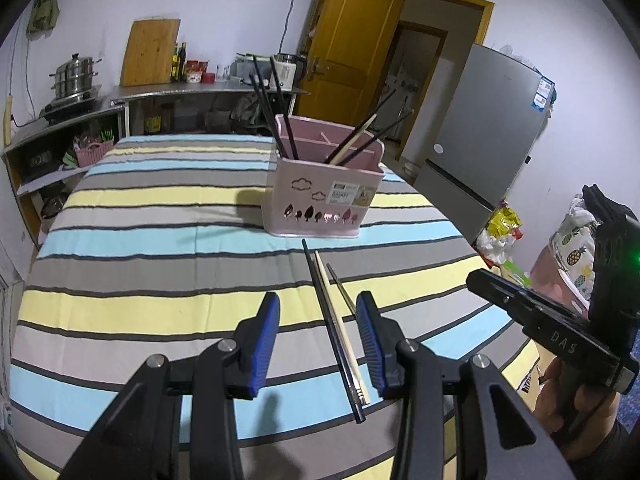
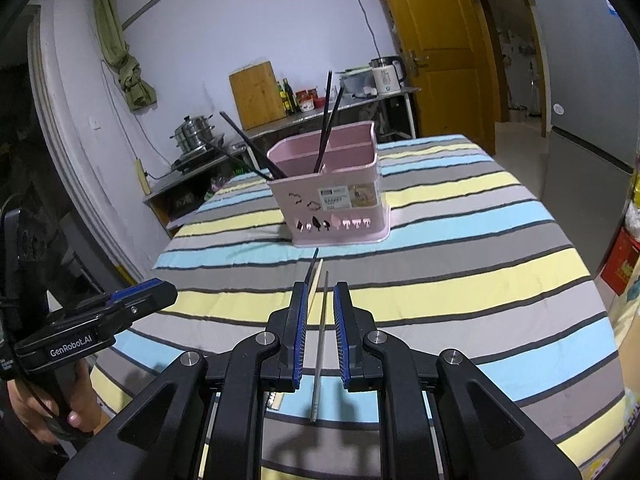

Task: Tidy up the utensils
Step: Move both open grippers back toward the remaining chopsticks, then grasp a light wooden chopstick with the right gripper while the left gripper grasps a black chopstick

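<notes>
Three loose chopsticks [image 1: 335, 324] lie on the striped cloth [image 1: 140, 216], long axes pointing toward 12 o'clock at the pink holder [image 1: 320, 196]. Left gripper [image 1: 318, 344] jaws spread; right gripper [image 2: 320, 332] jaws spread, straddling the metal chopstick [image 2: 320, 344].

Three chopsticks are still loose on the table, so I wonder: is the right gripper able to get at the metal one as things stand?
Probably yes. The right gripper is open, its fingers straddle the metal chopstick, and nothing lies across it.
</notes>
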A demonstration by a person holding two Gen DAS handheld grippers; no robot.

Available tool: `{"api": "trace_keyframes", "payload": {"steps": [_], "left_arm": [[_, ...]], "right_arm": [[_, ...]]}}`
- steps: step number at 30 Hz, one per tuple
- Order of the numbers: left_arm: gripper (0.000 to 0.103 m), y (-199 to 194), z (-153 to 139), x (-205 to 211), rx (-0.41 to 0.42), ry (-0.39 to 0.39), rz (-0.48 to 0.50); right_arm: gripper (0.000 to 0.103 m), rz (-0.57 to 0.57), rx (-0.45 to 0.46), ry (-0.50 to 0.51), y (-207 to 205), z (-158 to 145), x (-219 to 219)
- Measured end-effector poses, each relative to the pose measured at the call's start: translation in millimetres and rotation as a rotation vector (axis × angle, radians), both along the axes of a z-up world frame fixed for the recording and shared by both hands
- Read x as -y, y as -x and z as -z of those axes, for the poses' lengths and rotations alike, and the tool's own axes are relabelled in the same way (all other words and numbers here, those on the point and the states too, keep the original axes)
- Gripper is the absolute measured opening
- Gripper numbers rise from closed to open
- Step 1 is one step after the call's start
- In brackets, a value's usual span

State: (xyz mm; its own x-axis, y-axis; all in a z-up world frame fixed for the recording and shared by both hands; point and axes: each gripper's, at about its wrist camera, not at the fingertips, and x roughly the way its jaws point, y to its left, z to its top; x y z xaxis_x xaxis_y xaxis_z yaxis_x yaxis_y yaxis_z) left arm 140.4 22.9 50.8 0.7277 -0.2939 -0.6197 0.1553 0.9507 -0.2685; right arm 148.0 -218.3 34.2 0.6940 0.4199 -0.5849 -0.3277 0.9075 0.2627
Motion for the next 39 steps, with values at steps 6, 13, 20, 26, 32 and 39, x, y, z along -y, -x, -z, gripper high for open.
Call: {"api": "trace_keyframes", "payload": {"steps": [6,13,20,26,32,39], "left_arm": [[0.041,-20,23,-2,-0.070,0.030,0.008],[0.041,-56,54,1,-0.158,0.026,0.014],[0.041,-87,68,4,-0.199,0.027,0.021],[0.041,-114,71,7,-0.219,0.041,0.017],[0.041,-137,76,13,-0.236,0.023,0.018],[0.041,-154,84,18,-0.257,0.007,0.006]], "right_arm": [[0.013,-0.023,-0.064,0.022,-14,26,-11],[0.013,-0.044,-0.149,0.045,-36,61,-23],[0.013,-0.062,-0.200,0.059,-57,80,-32],[0.013,-0.076,-0.220,0.068,-70,88,-38],[0.013,-0.092,-0.230,0.067,-76,90,-41],[0.013,-0.101,-0.233,0.065,-76,90,-40]]}}
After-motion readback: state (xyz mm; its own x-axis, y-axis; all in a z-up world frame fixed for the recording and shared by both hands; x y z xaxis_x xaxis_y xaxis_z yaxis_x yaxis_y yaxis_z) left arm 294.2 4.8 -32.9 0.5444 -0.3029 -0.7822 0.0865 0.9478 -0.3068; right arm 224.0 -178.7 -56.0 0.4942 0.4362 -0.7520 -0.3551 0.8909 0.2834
